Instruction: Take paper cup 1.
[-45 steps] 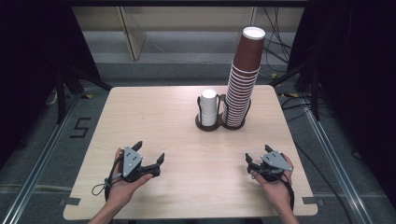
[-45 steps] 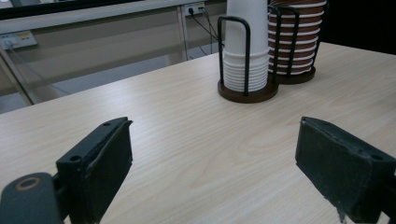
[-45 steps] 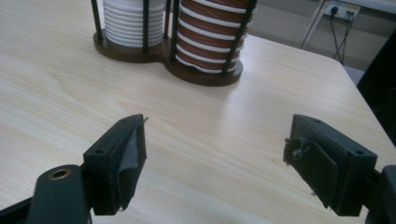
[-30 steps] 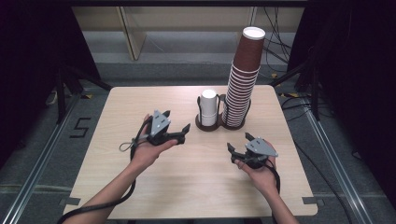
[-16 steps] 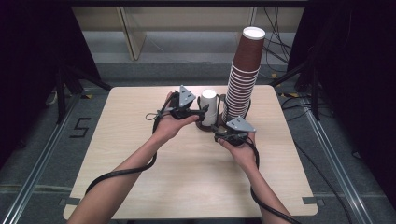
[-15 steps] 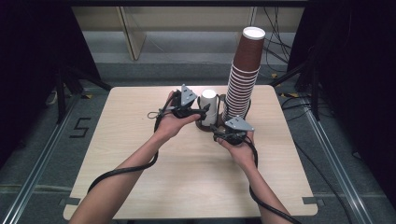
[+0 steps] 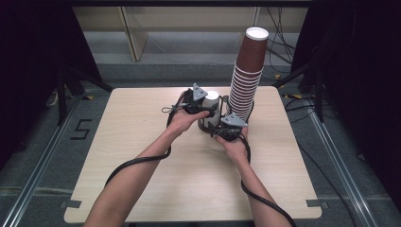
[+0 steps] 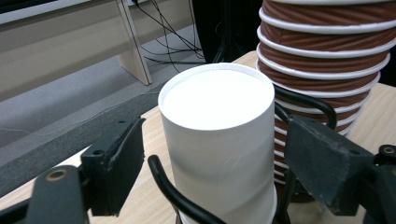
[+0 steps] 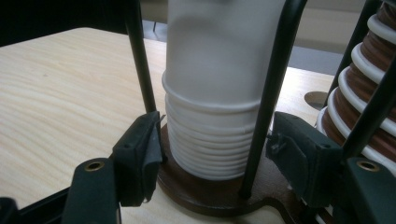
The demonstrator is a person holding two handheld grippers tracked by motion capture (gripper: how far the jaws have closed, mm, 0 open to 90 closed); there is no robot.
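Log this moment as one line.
left gripper: jaws just closing, white cup between, untouched | right gripper: shut on holder

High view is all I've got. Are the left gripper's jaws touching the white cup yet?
Observer: No. In the left gripper view, the left gripper straddles the white cup. Its jaws have just been closing, but a gap shows on each side.
Operator: And the right gripper?
Observer: The right gripper view shows the right gripper low down, its jaws apparently shut on the holder at its brown base.
Operator: One white cup or several?
Observer: Several. Stacked rims show under the top one.
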